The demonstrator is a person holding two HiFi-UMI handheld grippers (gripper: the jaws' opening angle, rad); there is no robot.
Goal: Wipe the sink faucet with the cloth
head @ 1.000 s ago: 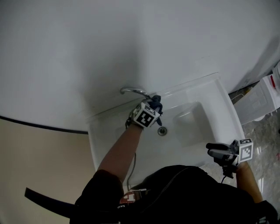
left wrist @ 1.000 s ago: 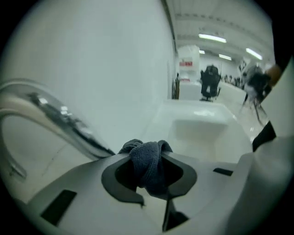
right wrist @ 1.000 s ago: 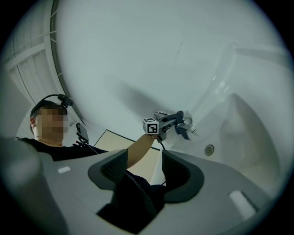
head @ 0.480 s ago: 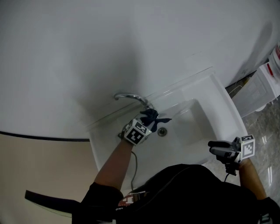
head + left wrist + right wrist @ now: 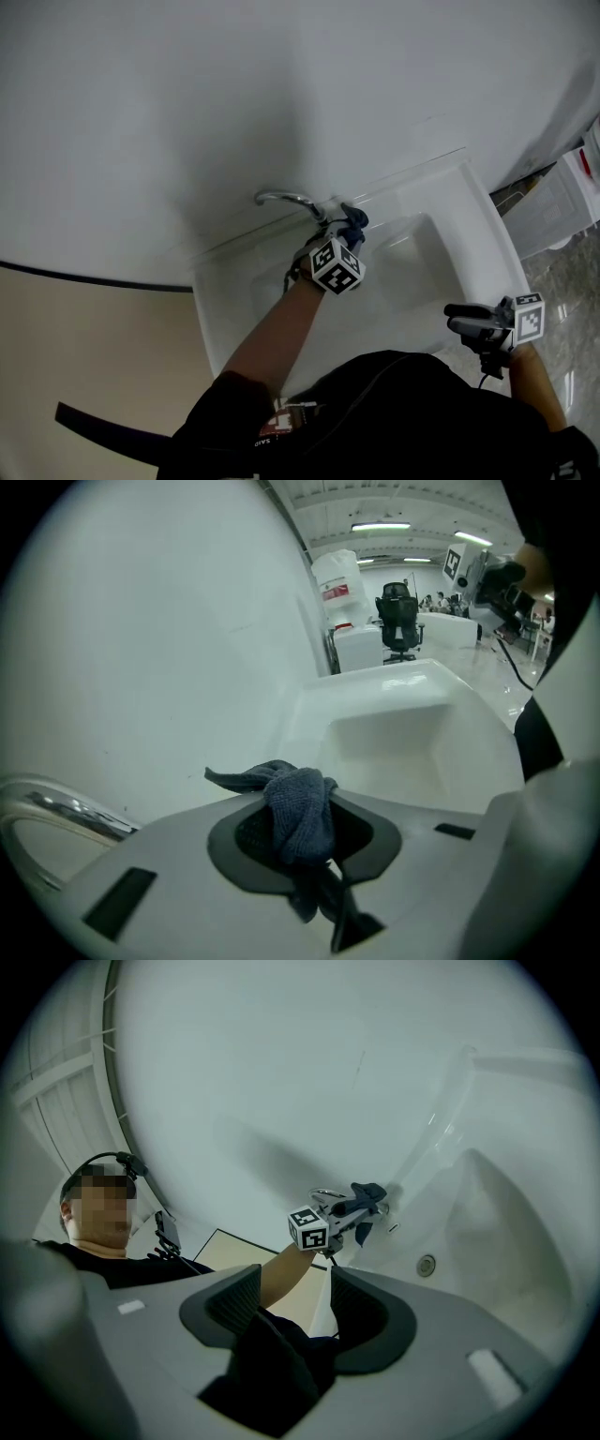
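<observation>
Pinching a dark cloth (image 5: 354,222) beside the faucet (image 5: 286,199), left tongs (image 5: 348,234) hover above the white sink (image 5: 441,272); right tongs (image 5: 449,318) gape empty near its rim.

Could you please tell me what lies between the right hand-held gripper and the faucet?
In the head view, bare white sink basin, then the left hand-held gripper clamping the dark cloth by the faucet.

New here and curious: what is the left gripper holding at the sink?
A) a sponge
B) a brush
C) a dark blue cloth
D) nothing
C: the left gripper has its jaws closed on a bunched dark blue cloth, close to the chrome faucet.
</observation>
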